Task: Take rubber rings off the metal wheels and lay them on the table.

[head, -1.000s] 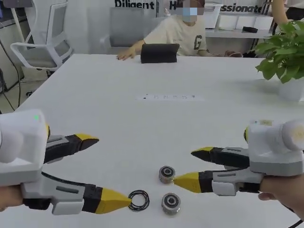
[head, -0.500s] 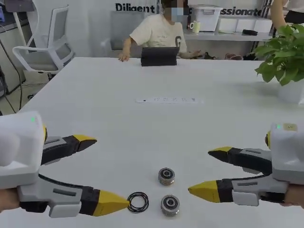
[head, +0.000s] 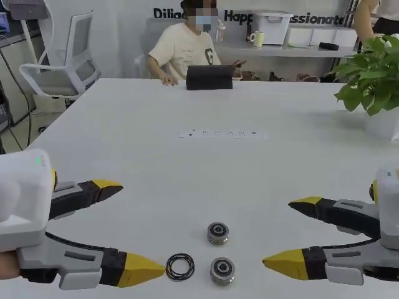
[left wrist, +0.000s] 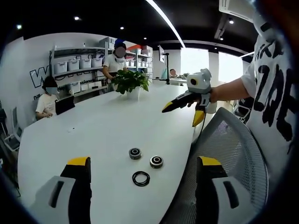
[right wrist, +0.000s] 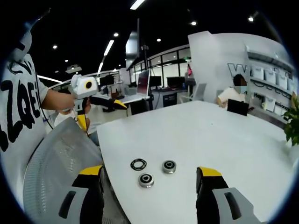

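Two small metal wheels (head: 217,233) (head: 222,270) stand near the table's front edge, with black rubber rings (head: 180,266) lying flat just left of them. My left gripper (head: 134,227) is open at the left, its lower fingertip close to the rings but not touching. At the right, my right gripper (head: 280,232) is open and stands apart from the wheels. In the left gripper view the wheels (left wrist: 135,153) (left wrist: 156,161) and rings (left wrist: 140,178) lie between the open jaws. In the right gripper view the wheels (right wrist: 146,179) (right wrist: 169,166) and rings (right wrist: 138,164) lie ahead.
A white power strip (head: 218,133) lies mid-table. A potted plant (head: 371,68) stands at the right edge. A person sits at the far end behind a dark tablet (head: 209,77). A grey mesh chair back (left wrist: 224,154) is beside the table's near edge.
My right gripper has drawn back to the right, away from the far wheel that its lower tip was next to. The left gripper has hardly moved. The head camera has tilted a little.
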Action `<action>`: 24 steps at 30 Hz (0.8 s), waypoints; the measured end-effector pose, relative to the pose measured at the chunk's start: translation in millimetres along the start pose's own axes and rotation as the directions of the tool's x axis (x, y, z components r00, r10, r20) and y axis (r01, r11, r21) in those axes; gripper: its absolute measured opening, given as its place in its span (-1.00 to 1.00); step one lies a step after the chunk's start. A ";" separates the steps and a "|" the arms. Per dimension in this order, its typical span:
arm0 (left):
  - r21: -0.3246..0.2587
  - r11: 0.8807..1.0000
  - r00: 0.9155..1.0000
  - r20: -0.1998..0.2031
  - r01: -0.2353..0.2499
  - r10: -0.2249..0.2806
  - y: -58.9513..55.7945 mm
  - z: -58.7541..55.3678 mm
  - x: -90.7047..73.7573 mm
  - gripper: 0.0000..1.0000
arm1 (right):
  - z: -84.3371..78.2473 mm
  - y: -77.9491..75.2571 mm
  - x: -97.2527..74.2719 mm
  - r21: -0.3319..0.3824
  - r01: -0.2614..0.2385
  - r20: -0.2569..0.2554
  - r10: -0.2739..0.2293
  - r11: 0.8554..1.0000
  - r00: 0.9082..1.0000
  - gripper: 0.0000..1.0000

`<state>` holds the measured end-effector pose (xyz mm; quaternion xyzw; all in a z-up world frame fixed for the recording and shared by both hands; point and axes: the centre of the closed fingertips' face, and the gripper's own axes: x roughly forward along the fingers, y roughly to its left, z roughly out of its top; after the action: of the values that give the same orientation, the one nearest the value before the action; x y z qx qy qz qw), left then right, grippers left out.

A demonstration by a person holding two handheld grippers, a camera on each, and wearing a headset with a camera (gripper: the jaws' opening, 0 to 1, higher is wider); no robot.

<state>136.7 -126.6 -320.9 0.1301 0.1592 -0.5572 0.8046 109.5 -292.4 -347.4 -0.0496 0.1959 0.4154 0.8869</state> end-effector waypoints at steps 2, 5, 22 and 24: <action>-0.001 1.000 1.000 -0.001 -0.001 0.001 -0.5 -0.5 0.0 0.84 | -4.1 1.3 -2.9 -0.004 0.001 -0.007 -0.001 1.000 1.000 0.61; -0.001 1.000 1.000 -0.001 -0.003 0.003 -0.9 -0.5 -0.1 0.85 | -7.6 3.7 -5.8 -0.014 0.001 -0.017 -0.001 1.000 1.000 0.63; 0.000 1.000 1.000 -0.009 -0.009 0.009 -1.2 -2.0 0.7 0.85 | -12.7 0.6 -16.5 -0.039 0.020 -0.033 -0.022 0.999 0.999 0.66; 0.000 1.000 1.000 -0.010 -0.009 0.009 -1.2 -2.5 1.2 0.85 | -13.6 0.3 -16.4 -0.042 0.020 -0.036 -0.021 0.999 0.999 0.66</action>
<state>135.7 -127.1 -323.7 0.1336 0.1626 -0.5529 0.8063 95.6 -307.4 -353.4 -0.0779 0.2028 0.4094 0.8861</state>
